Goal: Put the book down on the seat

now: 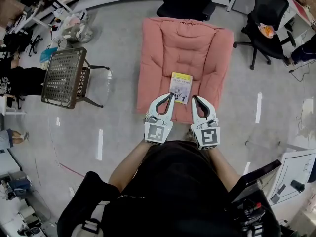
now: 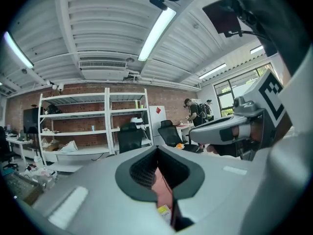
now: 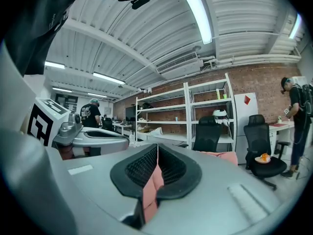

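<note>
The book [image 1: 180, 87], yellow and white, lies flat on the pink cushioned seat [image 1: 187, 43], near its front edge. My left gripper [image 1: 171, 97] hangs just left of the book's near end, and my right gripper [image 1: 194, 98] just right of it. Both point level and neither touches the book. In the left gripper view the left gripper [image 2: 157, 153] has its jaws together with nothing between them; a sliver of the book [image 2: 164, 210] shows below. In the right gripper view the right gripper [image 3: 157, 151] is likewise shut and empty, with the pink seat [image 3: 225, 156] beyond.
A brown wicker chair [image 1: 64, 75] stands to the seat's left with a clear bottle [image 1: 109, 77] beside it. Black office chairs [image 1: 185, 1] [image 1: 269, 14] stand behind the seat. Metal shelves [image 2: 93, 126] line the brick wall, and a person [image 2: 195, 112] stands at the far right.
</note>
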